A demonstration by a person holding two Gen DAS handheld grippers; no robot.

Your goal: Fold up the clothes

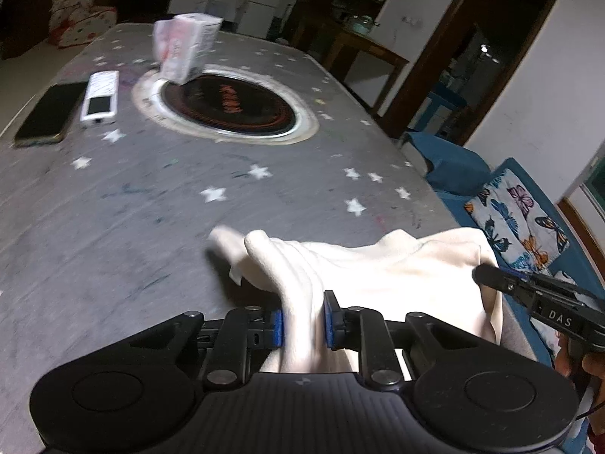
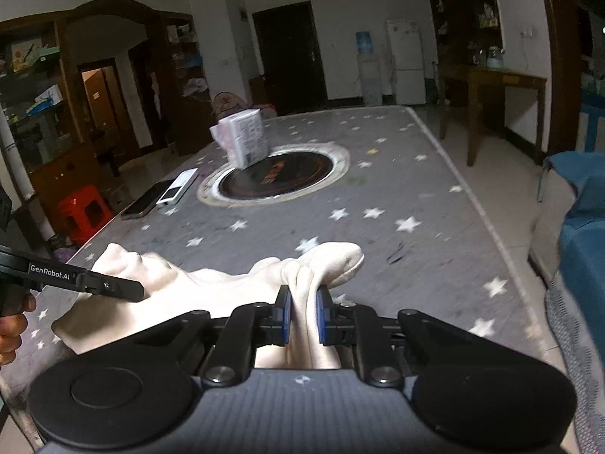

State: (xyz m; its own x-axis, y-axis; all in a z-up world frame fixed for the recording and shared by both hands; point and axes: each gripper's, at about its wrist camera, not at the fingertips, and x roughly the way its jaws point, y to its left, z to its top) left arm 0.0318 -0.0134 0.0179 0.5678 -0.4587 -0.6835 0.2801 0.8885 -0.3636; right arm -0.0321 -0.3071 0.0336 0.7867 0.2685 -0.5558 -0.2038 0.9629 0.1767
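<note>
A white garment [image 1: 397,272] lies bunched at the near edge of the grey star-patterned table [image 1: 151,208]. My left gripper [image 1: 304,321] is shut on a gathered fold at the garment's left end, its blue pads pressing the cloth. In the right wrist view, my right gripper [image 2: 304,316] is shut on a thick fold at the right end of the garment [image 2: 211,291]. The cloth sags between the two grips. One black finger [image 1: 491,278] of the right gripper shows at the garment's far right edge. The left gripper's finger [image 2: 128,289] shows over its left part.
On the table sit a dark phone [image 1: 49,113], a white remote [image 1: 100,96], a tissue pack [image 1: 185,49] and a round built-in hotplate [image 1: 227,104]. A blue sofa with a butterfly cushion [image 1: 518,219] stands on the right. A red stool [image 2: 85,208] stands on the left.
</note>
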